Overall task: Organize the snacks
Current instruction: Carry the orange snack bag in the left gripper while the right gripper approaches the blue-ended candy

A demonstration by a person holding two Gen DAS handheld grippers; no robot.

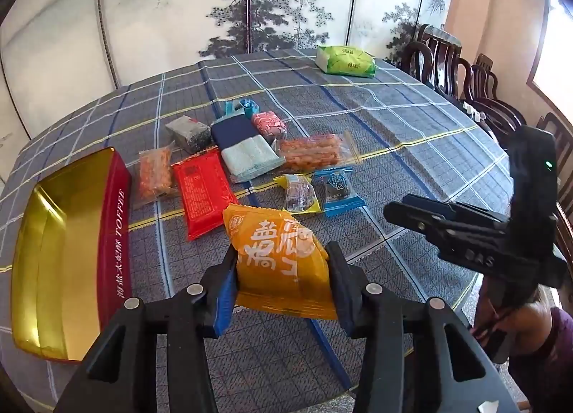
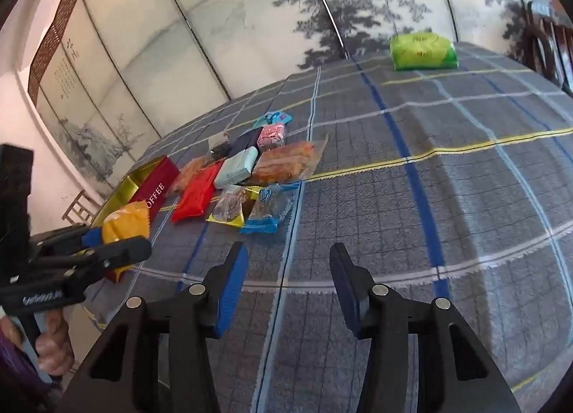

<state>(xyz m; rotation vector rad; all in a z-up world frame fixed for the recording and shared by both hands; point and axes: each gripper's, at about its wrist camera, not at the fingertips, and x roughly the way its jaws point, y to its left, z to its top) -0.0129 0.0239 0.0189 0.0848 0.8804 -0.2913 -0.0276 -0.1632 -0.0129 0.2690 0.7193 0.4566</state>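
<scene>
Orange snack packet (image 1: 283, 255): clamped between the fingers of the left gripper (image 1: 283, 278), held clear above the checked surface (image 1: 412, 119). Looks light, soft and puffy, a crinkly film pillow with air inside; probably slips easily under a loose pinch and crushes under a hard one. Best taken across the middle of its body, as now, not by the thin sealed fin at either end. Blue pads (image 1: 225, 291) pressing on both long sides, the packet bulging upward past the fingertips toward 12 o'clock, its lower sealed edge hanging back toward the camera at 6 o'clock.

Red and gold toffee tin (image 1: 71, 262) open at 9 o'clock of the held packet, gold interior bare as far as can be seen, likely the place for the load. Needs only a short swing leftward and a gentle let-go, judging by the layout.

Remaining snacks bunched at 12 o'clock of the packet: red flat packet (image 1: 204, 194), yellow-trimmed sweet (image 1: 299, 192), blue-trimmed sweet (image 1: 338, 191), pale blue bar (image 1: 250, 158), clear bag of orange sticks (image 1: 311, 153). Green pack (image 1: 345, 60) well apart at the far edge.

Right gripper (image 2: 288, 284): fingers apart, nothing between them, hovering above bare cloth with the blue-trimmed sweet at about 11 o'clock, near but not touching.
</scene>
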